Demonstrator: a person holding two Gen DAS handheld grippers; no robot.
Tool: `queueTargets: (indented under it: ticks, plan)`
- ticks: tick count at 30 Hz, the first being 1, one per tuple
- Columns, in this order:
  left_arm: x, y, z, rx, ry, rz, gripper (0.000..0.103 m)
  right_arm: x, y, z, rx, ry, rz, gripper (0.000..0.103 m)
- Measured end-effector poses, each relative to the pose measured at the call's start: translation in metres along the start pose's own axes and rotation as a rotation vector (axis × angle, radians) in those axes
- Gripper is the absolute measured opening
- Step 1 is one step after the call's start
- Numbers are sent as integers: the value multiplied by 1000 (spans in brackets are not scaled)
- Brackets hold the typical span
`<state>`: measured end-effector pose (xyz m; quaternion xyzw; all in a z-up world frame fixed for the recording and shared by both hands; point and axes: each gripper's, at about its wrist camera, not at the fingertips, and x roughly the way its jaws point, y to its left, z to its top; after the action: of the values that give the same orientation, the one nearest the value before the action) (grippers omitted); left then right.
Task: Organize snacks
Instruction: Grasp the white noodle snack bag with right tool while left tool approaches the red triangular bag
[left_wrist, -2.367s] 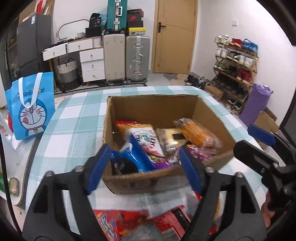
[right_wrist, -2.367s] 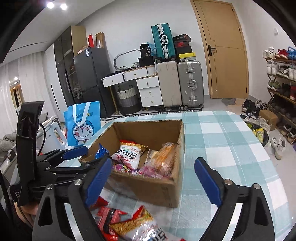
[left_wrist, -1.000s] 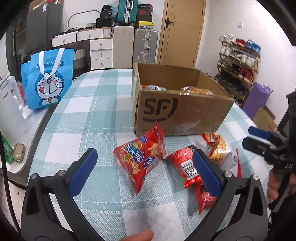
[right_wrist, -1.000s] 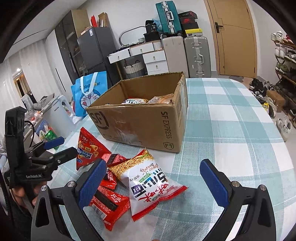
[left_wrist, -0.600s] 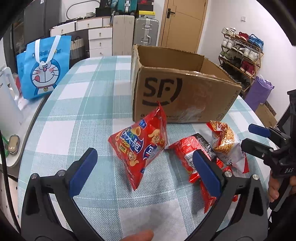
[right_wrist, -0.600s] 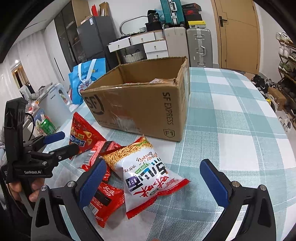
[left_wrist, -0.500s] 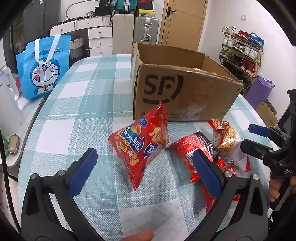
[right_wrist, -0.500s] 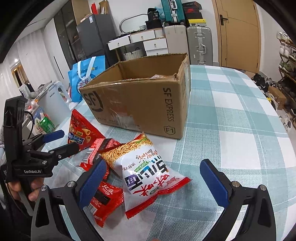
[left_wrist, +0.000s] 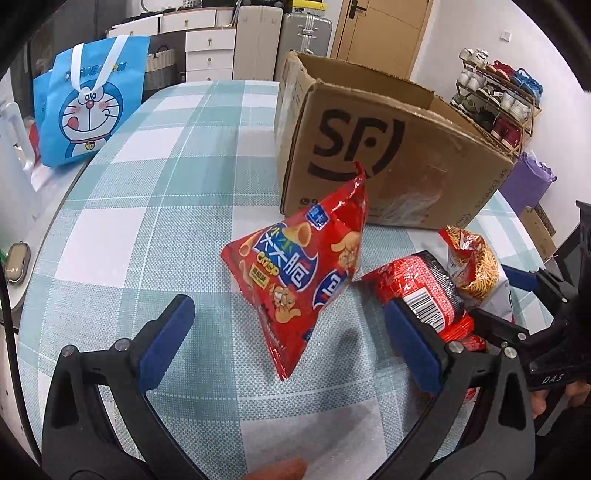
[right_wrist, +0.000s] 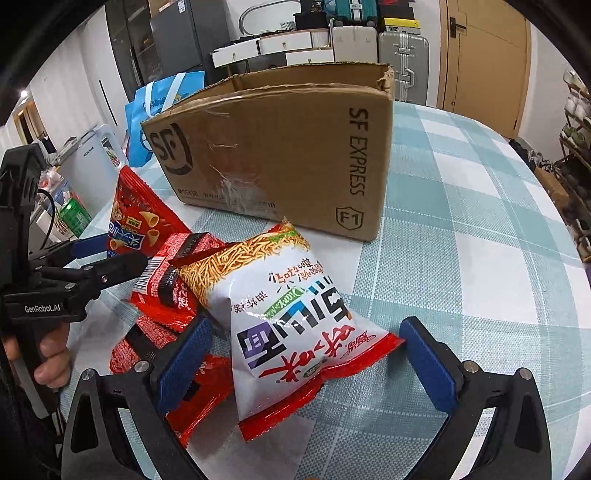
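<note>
A red crisp bag (left_wrist: 299, 273) stands tilted on the checked tablecloth before the SF cardboard box (left_wrist: 376, 162). My left gripper (left_wrist: 288, 347) is open, its pads on either side of the bag's lower end, apart from it. A white and red noodle snack bag (right_wrist: 295, 317) lies in front of the box (right_wrist: 280, 147). My right gripper (right_wrist: 306, 365) is open around its near end. Red packets (right_wrist: 166, 291) lie to its left, also visible in the left wrist view (left_wrist: 424, 291). The red crisp bag (right_wrist: 140, 218) stands further left.
A blue Doraemon bag (left_wrist: 88, 110) stands at the table's far left edge. Suitcases and drawers (left_wrist: 229, 44) line the back wall; a shoe rack (left_wrist: 498, 96) is at right. The tablecloth (right_wrist: 480, 229) stretches right of the box.
Both grippers have dropped from above the box to the table and moved closer to the loose snacks. Each now brackets a bag. Both stay open.
</note>
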<state>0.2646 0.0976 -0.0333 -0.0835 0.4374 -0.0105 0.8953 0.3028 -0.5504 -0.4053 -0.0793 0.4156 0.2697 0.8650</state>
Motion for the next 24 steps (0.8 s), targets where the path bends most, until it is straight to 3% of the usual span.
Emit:
queueTargets:
  ticks: [24]
  plan:
    - [26, 6, 21, 4, 27, 45, 102, 2, 5, -1, -19, 8, -25, 102]
